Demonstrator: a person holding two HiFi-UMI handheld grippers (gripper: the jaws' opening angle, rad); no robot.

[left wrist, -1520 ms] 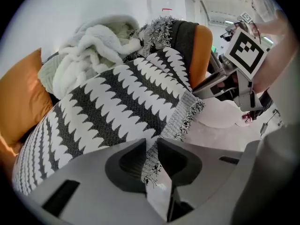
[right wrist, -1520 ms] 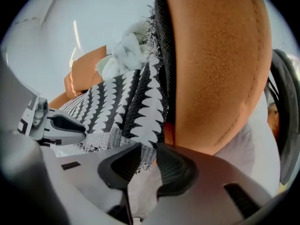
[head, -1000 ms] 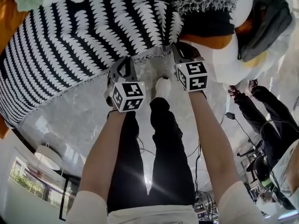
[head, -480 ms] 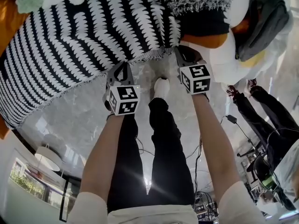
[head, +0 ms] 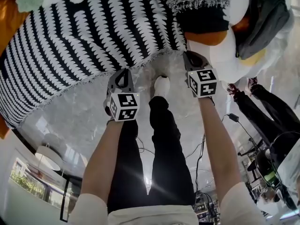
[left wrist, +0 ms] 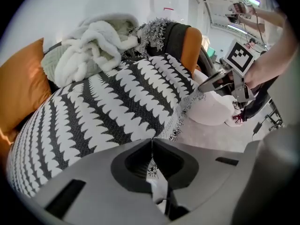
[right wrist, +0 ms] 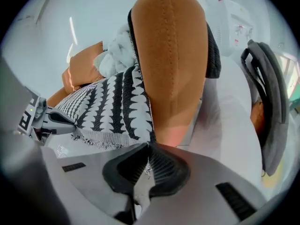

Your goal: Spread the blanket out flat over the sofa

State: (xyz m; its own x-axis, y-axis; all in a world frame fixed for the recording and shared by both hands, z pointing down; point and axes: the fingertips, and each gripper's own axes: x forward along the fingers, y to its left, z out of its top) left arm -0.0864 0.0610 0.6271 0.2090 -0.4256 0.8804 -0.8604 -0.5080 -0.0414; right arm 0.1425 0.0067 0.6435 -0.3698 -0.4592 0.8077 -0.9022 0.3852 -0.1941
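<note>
My left tongs (head: 123, 74) have just been closing and now pinch the fringed hem of the black-and-white blanket (head: 93, 36), jaws pressed together on it. My right tongs (head: 189, 56) are clamped on the same hem further along, threads of fringe caught between the jaws, close to the sofa's (right wrist: 168, 55) orange end. The blanket drapes across the seat, its hem at the front edge above the pale floor (head: 79, 111). A white throw (left wrist: 98, 46) is heaped at the sofa's back

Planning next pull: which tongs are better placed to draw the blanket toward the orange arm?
Right, likely: right tongs grip the blanket corner beside the orange arm; left tongs, having just closed, pinch mid-edge.
</note>
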